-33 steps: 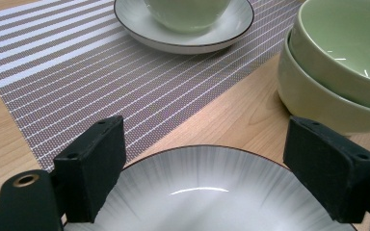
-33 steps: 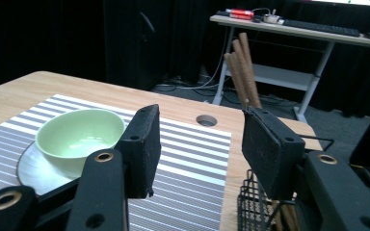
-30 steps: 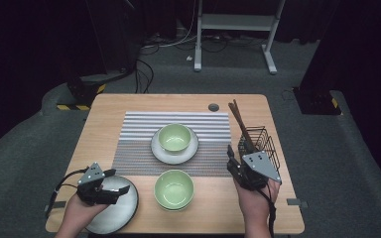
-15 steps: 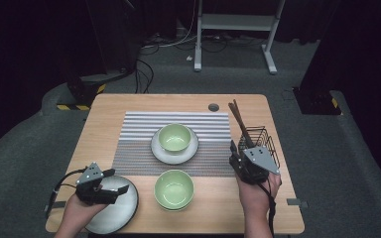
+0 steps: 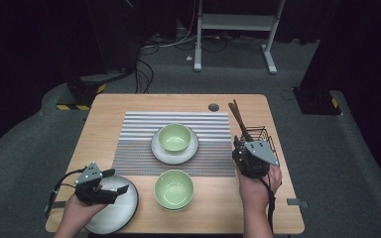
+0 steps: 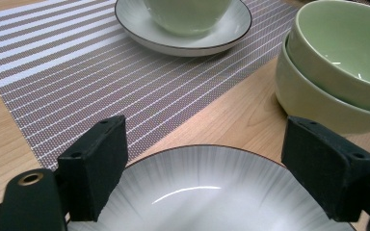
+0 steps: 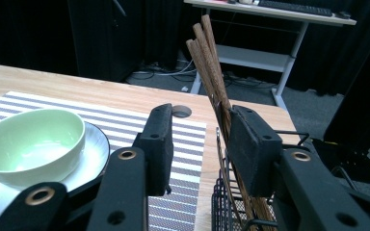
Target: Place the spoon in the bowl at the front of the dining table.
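Note:
A bundle of brown chopsticks (image 5: 237,118) (image 7: 206,57) stands tilted in a black wire basket (image 5: 267,135) (image 7: 224,202) at the table's right edge. My right gripper (image 5: 240,145) (image 7: 200,115) is level at the basket's near left side. Its jaws have just been closing. The chopsticks show in the gap beside the right-hand jaw, and the other jaw stands apart from them. My left gripper (image 5: 117,181) (image 6: 204,134) is wide open, low over the far rim of a white plate (image 5: 121,210) (image 6: 197,192) at the near left.
A striped placemat (image 5: 139,134) (image 6: 77,62) holds a green bowl (image 5: 174,137) (image 7: 31,144) on a white saucer (image 5: 159,151) (image 6: 221,36). Two stacked green bowls (image 5: 173,188) (image 6: 327,72) sit between my hands. A cable hole (image 5: 213,107) lies at the far edge.
My right gripper has edged a little toward the basket and its jaws have narrowed around the chopsticks' line. The left gripper and the dishes have stayed put.

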{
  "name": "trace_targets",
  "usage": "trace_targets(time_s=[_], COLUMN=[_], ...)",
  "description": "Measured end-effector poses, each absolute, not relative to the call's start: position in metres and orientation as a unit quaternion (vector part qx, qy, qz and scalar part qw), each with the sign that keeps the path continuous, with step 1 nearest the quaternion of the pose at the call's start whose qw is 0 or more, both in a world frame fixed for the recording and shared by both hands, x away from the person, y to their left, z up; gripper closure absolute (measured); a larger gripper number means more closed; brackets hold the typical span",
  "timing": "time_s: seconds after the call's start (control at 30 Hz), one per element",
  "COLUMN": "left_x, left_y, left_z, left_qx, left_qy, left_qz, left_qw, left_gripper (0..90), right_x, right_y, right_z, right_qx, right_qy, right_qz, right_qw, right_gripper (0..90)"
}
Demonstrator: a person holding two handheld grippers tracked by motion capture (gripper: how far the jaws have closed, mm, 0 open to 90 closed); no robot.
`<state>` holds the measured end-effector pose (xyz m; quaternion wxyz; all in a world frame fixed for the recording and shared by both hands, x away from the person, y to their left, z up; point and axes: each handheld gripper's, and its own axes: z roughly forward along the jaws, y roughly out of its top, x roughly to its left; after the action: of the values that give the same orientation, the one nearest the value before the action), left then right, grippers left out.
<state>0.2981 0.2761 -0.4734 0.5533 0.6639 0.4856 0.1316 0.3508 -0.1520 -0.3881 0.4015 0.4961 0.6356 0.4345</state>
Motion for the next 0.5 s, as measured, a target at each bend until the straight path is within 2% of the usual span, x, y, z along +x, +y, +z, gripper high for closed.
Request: trace_targets(time_s=[0.5], left_x=[0.2971], left_y=[0.2754], left_z=[-0.4741], left_qx=[0.666], left_qy=[0.482], left_qz=[0.131], left_qw=[0.554], left_gripper=[17.0], right_x=[0.3563], right_y=[-0.1505], right_z=[-0.3951], right_qx=[0.509], right_qy=[0.633], right_qz=[0.421], right_qw=[0.404], right_gripper=[67.9])
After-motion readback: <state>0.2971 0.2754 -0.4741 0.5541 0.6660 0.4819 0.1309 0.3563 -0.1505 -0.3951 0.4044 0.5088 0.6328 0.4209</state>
